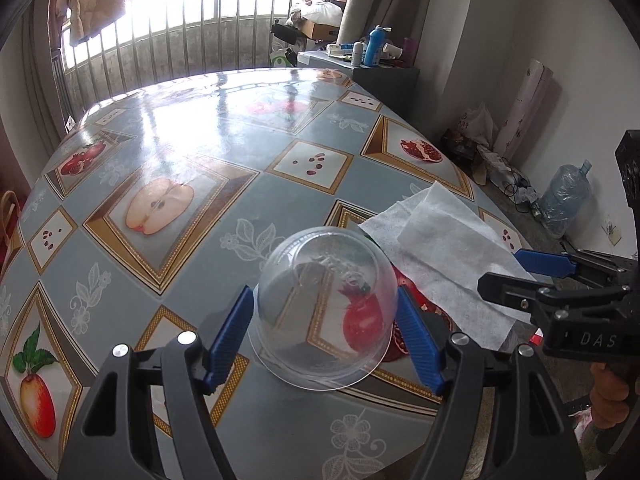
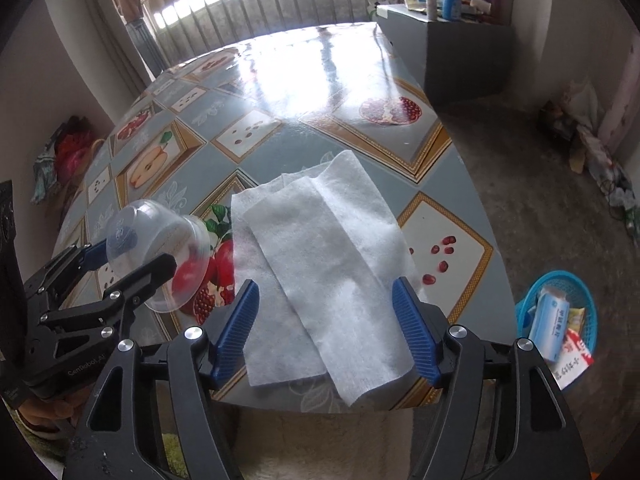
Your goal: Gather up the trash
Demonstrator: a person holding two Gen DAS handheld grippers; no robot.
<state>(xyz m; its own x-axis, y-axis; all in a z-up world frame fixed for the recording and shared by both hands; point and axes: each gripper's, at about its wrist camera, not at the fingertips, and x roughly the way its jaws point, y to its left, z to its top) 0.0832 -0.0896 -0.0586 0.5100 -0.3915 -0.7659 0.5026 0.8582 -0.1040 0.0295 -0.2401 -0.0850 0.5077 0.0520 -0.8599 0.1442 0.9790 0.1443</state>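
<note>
Left gripper pinches clear plastic dome cup, held above the table's near edge. Right gripper spread wide, empty, over white folded tissue sheet lying flat on fruit-print oilcloth table. Step, likely: picking up tissue. Next: lower, close on it. Blue mesh basket on floor beyond.

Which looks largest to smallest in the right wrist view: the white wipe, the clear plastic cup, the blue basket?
1. white wipe, clearly largest.
2. and 3. clear plastic cup and blue basket look alike; the basket sits farther away on the floor, so their order is unsure.
</note>
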